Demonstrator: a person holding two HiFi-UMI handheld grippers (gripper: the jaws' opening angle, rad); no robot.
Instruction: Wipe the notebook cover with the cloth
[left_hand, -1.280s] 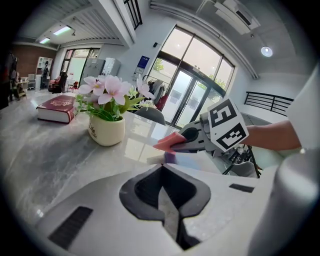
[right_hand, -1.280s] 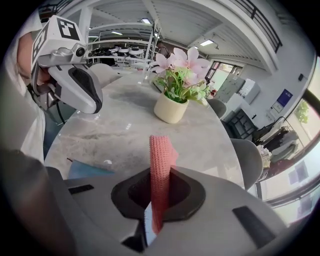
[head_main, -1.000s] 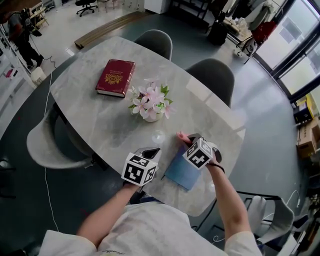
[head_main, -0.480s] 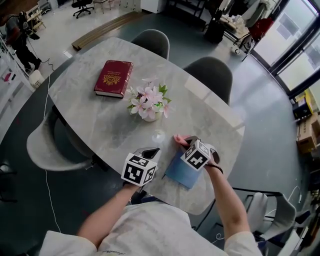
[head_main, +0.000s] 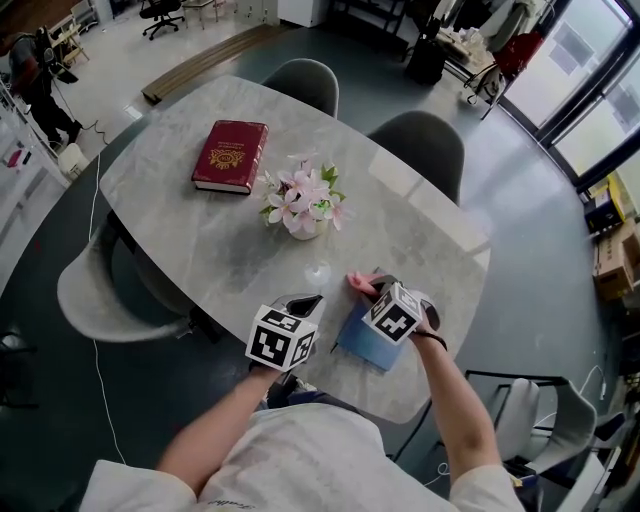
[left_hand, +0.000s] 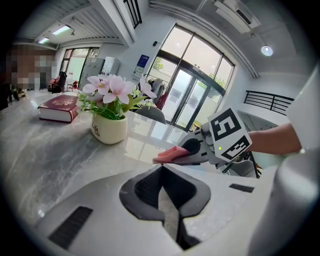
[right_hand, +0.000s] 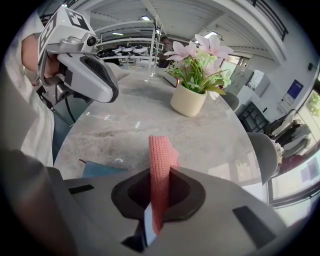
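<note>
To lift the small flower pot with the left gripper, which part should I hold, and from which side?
Probably grip the cream pot around its round body, below the rim, coming in level from the near side with the left gripper. The pink flowers spread over the rim and block a grasp from above. Its jaws are together and must open first.

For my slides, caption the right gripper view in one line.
The right gripper clamps a pink cloth in its jaws; blue notebook at lower left, potted flowers beyond on the marble table.
</note>
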